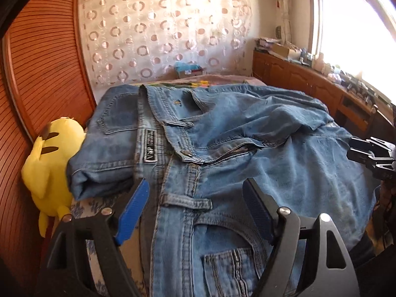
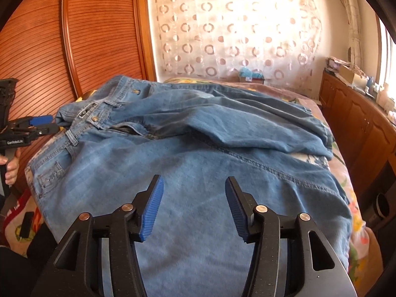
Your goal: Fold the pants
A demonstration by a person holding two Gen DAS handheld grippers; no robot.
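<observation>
Blue denim pants [image 1: 222, 153] lie crumpled across the bed, waistband toward the left, zipper open. One leg [image 2: 235, 121] is folded loosely over the other. In the left wrist view my left gripper [image 1: 195, 183] hovers open above the waistband and a belt loop [image 1: 186, 203], with nothing pinched between its blue pads [image 1: 133, 212]. In the right wrist view my right gripper [image 2: 193, 178] stands open over the flat lower leg fabric [image 2: 198, 222], its pads apart from the cloth. Each gripper also shows in the other view: the left gripper [image 2: 37, 126] and the right gripper [image 1: 371, 156].
A yellow plush toy [image 1: 49, 163] sits at the bed's left edge against the wooden slatted panel [image 1: 44, 74]. A wooden cabinet [image 2: 358, 123] with clutter on top runs along the right under the window. A small box [image 2: 251, 76] lies at the bed's far end. A hand [image 2: 11, 170] holds the left gripper's handle.
</observation>
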